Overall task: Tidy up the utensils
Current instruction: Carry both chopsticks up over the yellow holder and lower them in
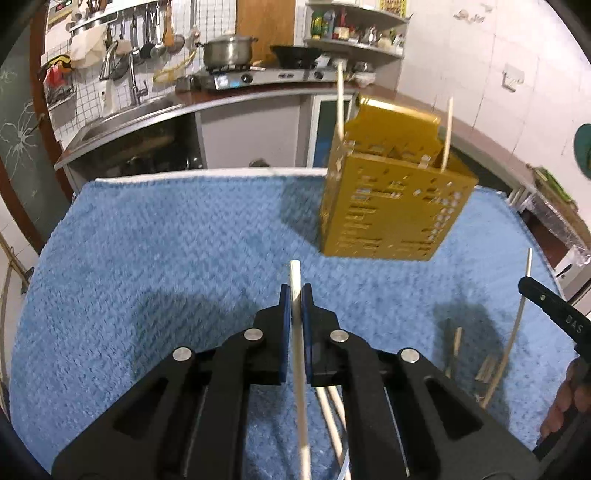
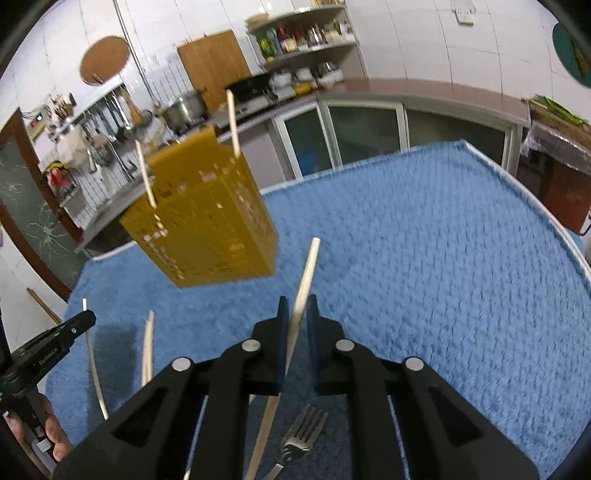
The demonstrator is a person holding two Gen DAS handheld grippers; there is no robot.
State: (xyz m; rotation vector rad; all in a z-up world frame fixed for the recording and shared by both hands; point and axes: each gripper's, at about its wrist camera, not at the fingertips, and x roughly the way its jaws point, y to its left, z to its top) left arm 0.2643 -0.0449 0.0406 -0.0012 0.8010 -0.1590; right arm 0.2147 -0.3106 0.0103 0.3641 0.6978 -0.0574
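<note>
**Both grippers holding chopsticks**

Left gripper [image 1: 295,291]: fingers clamped on a white chopstick [image 1: 300,369], tip poking out ahead. Right gripper [image 2: 297,306]: fingers closed on a pale chopstick [image 2: 306,280], angled up and right. Yellow caddy [image 1: 388,199] stands on the blue towel [image 1: 166,240] ahead, two chopsticks upright inside. Loose chopsticks [image 2: 147,350] and a fork [image 2: 299,439] lie on the towel near the grippers.

White tiled walls [image 1: 461,55] close the kitchen ahead; a curved counter [image 1: 258,94] carries a steel pot [image 1: 226,50] on a gas stove [image 1: 258,75], corner shelves [image 1: 354,26] of bottles above, a sink [image 1: 122,118] far left, blue towel [image 1: 184,240] underneath
</note>
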